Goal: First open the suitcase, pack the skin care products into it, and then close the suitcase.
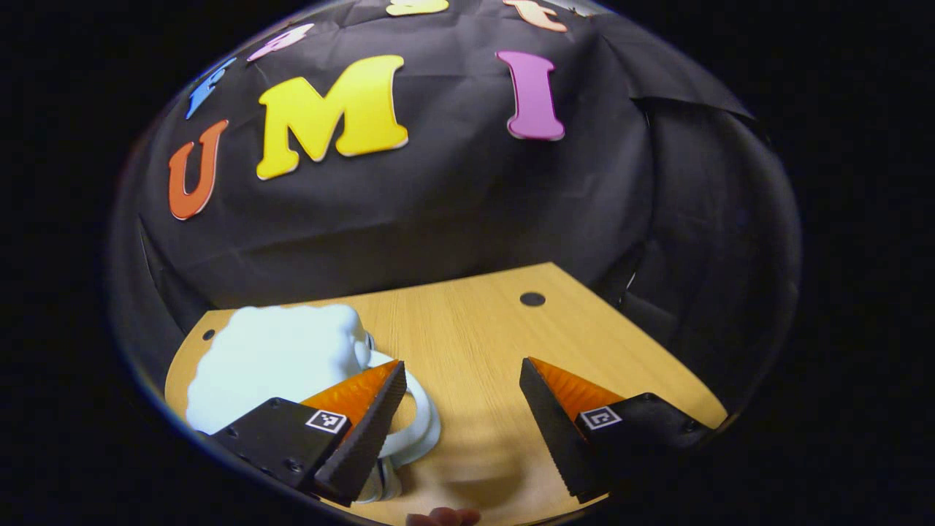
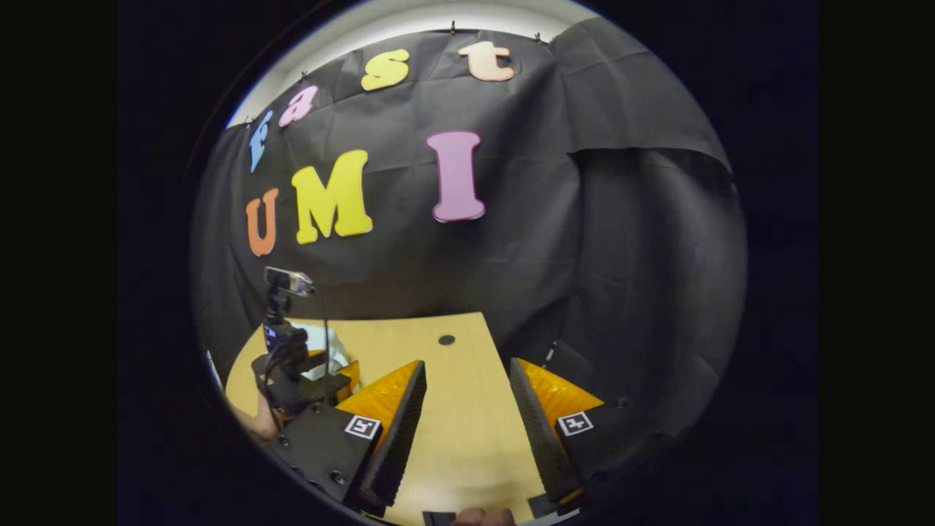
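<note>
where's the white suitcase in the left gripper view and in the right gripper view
Left gripper view: the white suitcase sits lower left on the wooden table, partly behind the left gripper's near finger.
Right gripper view: a small white patch far left, behind the other gripper.
Shared landmark: the dark round hole in the tabletop.

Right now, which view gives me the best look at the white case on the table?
The left gripper view: the white case lies close and large, partly behind the left gripper's finger. In the right gripper view a small pale patch of it peeks out behind the left gripper.
</note>
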The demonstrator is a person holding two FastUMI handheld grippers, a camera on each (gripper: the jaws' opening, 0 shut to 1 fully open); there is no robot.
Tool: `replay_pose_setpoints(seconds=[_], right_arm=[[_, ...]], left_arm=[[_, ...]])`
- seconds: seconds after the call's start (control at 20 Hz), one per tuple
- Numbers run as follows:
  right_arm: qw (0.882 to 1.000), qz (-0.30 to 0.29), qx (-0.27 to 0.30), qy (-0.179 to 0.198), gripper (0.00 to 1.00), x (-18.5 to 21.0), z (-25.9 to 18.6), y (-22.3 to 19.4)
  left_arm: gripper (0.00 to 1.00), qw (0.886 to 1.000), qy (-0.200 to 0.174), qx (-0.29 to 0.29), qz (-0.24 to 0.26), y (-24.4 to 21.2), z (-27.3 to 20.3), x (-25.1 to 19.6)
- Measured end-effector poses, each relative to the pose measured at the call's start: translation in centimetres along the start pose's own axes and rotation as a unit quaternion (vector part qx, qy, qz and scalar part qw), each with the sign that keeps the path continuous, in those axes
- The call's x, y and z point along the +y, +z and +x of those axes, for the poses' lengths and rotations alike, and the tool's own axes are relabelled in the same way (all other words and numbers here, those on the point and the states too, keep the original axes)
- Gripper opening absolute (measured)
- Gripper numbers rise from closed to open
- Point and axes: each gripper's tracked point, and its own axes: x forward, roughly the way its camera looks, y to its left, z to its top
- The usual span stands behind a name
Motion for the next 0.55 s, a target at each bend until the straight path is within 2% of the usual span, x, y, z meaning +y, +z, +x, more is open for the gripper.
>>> replay_pose_setpoints(seconds=[0.15,0.35,0.4,0.55], right_arm=[[0.998,-0.012,-0.057,0.039,0.70,3.8,1.8,3.8],[0.990,-0.030,-0.112,0.084,0.70,9.3,2.8,7.7],[0.988,-0.032,-0.123,0.090,0.70,10.5,2.8,8.5],[0.985,-0.029,-0.159,0.068,0.70,11.6,2.4,10.2]], left_arm=[[0.99,0.995,0.021,-0.084,-0.050,8.1,-5.3,2.9],[0.98,0.984,0.053,-0.157,-0.060,15.0,-12.2,6.5],[0.98,0.982,0.063,-0.168,-0.062,16.0,-13.6,7.3],[0.98,0.975,0.091,-0.191,-0.063,17.8,-15.7,9.6]])
